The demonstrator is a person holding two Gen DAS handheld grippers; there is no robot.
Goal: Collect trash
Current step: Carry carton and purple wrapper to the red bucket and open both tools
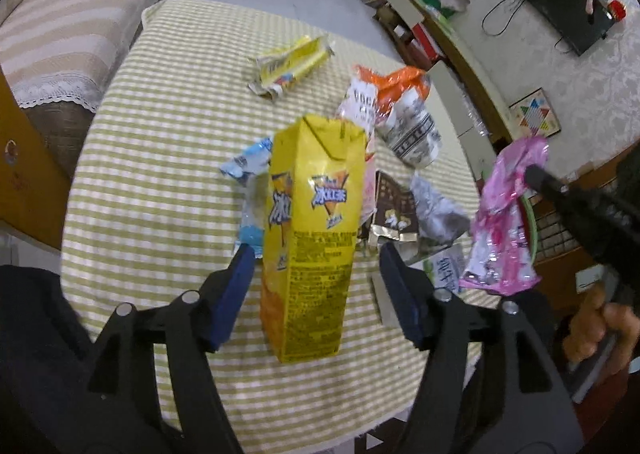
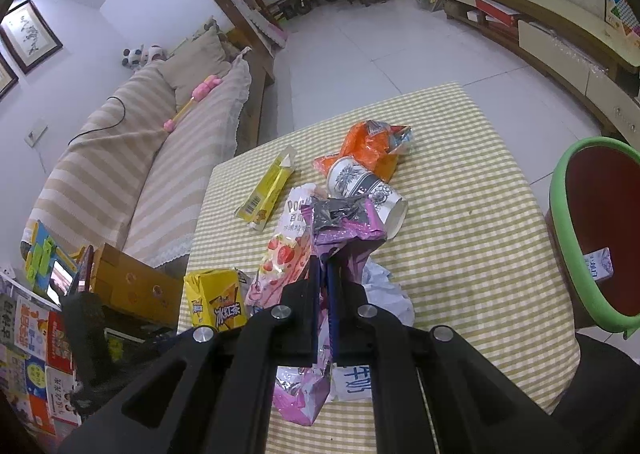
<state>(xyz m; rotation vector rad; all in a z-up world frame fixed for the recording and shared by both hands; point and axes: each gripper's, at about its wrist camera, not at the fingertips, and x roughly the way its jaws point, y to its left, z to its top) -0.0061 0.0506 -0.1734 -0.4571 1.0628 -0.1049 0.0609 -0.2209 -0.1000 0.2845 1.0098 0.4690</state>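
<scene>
The table (image 2: 480, 213) under its green-and-white checked cloth is carrying the scattered litter, and the green-rimmed red bin (image 2: 560, 189) is standing just beside its right edge, probably so that pieces can be dropped straight in; a small carton is already lying inside. The tall yellow iced-tea carton (image 1: 308, 238) is standing upright between the spread fingers of the left tool (image 1: 316, 266), which are not touching it, seemingly lining up for a grab. The right tool (image 2: 326, 274) is pinching the crumpled pink-and-purple foil wrapper (image 2: 344, 230), holding it above the table, likely for carrying to the bin.
</scene>
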